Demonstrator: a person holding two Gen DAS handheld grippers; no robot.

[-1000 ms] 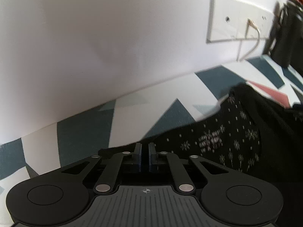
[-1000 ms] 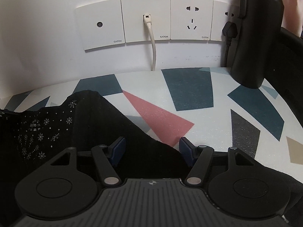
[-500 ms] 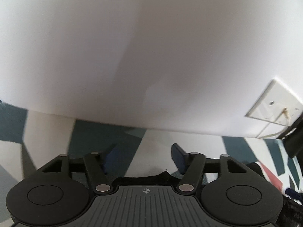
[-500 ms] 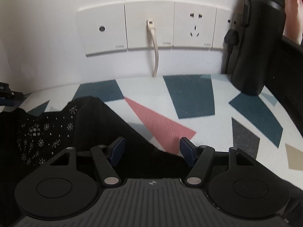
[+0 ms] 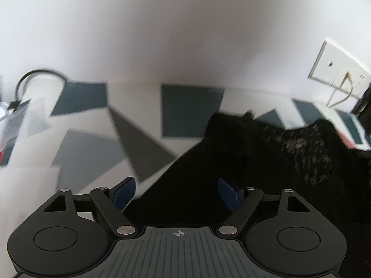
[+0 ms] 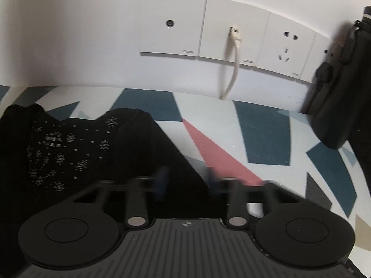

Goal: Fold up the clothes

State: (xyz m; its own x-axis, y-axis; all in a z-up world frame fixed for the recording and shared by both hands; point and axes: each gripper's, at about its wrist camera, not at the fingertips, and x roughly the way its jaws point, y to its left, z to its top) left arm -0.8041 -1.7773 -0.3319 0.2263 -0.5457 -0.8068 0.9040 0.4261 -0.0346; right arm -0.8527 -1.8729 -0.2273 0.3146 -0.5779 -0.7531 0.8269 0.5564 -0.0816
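Note:
A black knit garment (image 5: 255, 150) with a white speckled pattern lies crumpled on the table with coloured shapes (image 5: 192, 108). My left gripper (image 5: 176, 193) hovers over its plain black left part. Its jaws are opening and stand wide, the cloth lies below and between the blue pads (image 5: 125, 192), and they do not press on it. In the right wrist view the garment (image 6: 92, 150) fills the lower left. My right gripper (image 6: 186, 179) is over its right edge, its jaws blurred as they close on the cloth.
A row of white wall sockets (image 6: 231, 30) with a white cable plugged in runs along the wall behind the table (image 6: 266, 134). A black bottle (image 6: 340, 92) stands at the back right. A black cable loop (image 5: 39, 76) and clear packaging (image 5: 14, 120) sit at the far left.
My left gripper let go of the garment, opened wide and swung to the left, so more of the table shows. My right gripper's jaws have come together over the garment's edge.

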